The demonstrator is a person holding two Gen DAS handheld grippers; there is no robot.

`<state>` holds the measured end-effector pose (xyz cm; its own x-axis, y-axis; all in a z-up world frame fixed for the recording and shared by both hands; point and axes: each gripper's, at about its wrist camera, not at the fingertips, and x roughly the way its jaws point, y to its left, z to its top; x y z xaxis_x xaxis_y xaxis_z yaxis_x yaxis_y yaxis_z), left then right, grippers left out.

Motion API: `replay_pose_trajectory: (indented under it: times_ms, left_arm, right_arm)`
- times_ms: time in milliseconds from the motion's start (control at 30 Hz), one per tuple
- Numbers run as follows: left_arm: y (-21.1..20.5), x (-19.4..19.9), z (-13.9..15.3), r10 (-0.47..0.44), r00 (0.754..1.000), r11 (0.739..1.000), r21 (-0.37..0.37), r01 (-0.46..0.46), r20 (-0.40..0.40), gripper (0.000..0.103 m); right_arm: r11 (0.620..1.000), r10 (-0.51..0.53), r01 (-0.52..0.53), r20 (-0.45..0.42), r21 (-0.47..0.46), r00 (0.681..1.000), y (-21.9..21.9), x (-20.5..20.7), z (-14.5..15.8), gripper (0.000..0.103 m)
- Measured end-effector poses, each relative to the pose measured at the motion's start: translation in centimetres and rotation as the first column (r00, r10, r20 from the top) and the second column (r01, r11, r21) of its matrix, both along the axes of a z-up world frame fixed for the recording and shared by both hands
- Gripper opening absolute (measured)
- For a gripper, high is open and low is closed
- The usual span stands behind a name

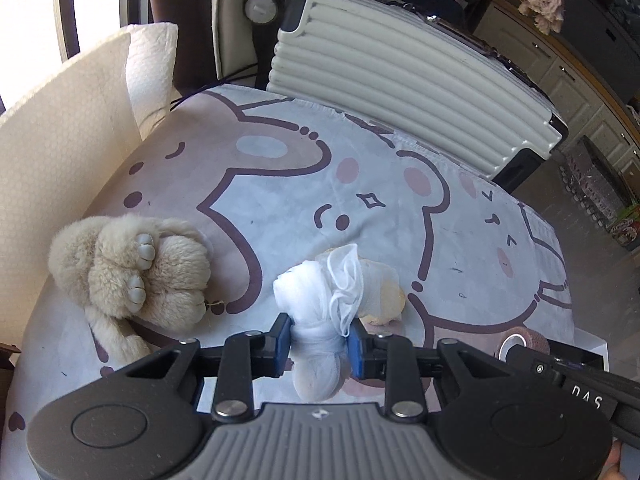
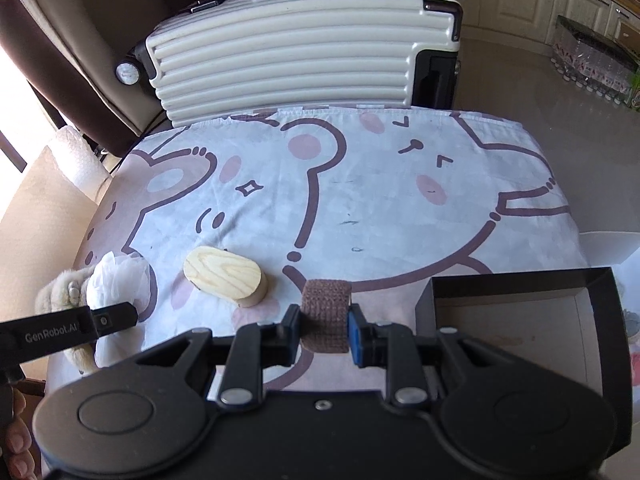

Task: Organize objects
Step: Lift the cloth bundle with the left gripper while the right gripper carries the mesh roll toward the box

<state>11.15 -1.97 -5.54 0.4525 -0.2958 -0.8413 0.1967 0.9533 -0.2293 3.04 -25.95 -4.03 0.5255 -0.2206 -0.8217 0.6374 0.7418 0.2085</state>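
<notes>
Your left gripper [image 1: 319,346] has a black frame with two round side caps, a ribbed grey centre panel with a small logo, silver pivot screws on black linkage arms, and blue pads [image 1: 283,336] on its fingers. Your right gripper [image 2: 325,328] is the same build, but its centre panel is plain black with one screw. White "GenRobot.AI" lettering runs along one black finger.

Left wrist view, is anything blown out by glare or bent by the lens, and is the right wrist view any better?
Left wrist view: the window at top left is washed out white, and the suitcase and the bed sheet bow from the fisheye. Right wrist view: glare only at the left edge, the wooden block is sharp, the same bending.
</notes>
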Motion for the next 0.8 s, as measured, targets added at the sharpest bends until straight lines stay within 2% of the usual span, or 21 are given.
replay_pose_trajectory:
  times_ms: [267, 533, 800]
  left_arm:
    - [0.2, -2.4, 2.2, -0.044, 0.998, 0.999, 0.026, 0.043, 0.047, 0.031]
    - [0.6, -5.0, 4.4, -0.101, 0.988, 0.991, 0.099, 0.09, 0.117, 0.031]
    - [1.1, -7.1, 6.0, -0.126, 0.98, 0.987, 0.123, 0.107, 0.155, 0.031]
  right_arm:
    - [0.999, 0.001, 0.0, 0.022, -0.038, 1.0, 1.6, -2.1, 2.1, 0.025]
    - [0.996, 0.001, 0.002, 0.038, -0.085, 0.999, 3.4, -4.2, 4.3, 0.025]
    - [0.994, 0.002, 0.004, 0.048, -0.113, 0.999, 5.0, -5.9, 5.8, 0.025]
